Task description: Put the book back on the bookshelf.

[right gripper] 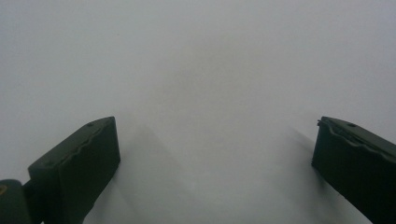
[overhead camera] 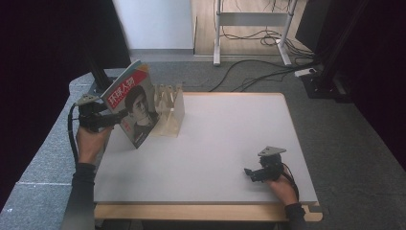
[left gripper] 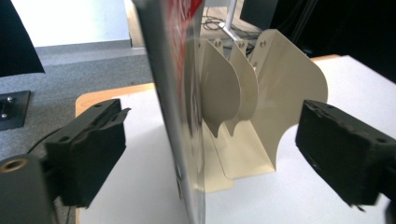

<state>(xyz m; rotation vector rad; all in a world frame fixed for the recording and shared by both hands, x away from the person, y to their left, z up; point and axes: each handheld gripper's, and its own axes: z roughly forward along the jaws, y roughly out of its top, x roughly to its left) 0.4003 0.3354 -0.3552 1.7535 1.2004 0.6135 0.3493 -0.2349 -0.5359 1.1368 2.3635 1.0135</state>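
On the grey floor, under the camera, stands the table (overhead camera: 215, 158), a wide white top with a wooden edge at the near side. At its far left corner there is a cream file rack (overhead camera: 170, 113) with several curved dividers, standing upright on the white top. Just beside the rack, on its left side, a magazine (overhead camera: 134, 106) with a red title band and a face on the cover stands on its lower edge and is tilted a little; its bottom corner is at the table surface close to the base of the rack. In the left gripper view the magazine (left gripper: 175, 102) is seen edge-on, and the rack (left gripper: 261, 107) is directly behind it. The left gripper (overhead camera: 116, 119) is at the left edge of the magazine, with its jaws far apart: the magazine is between them, but neither pad presses on it, so it has hold of nothing. The right gripper (overhead camera: 250, 173) rests low over the near right part of the table, well apart from the magazine and the rack. Its jaws are also spread wide, with only the bare white surface between them.
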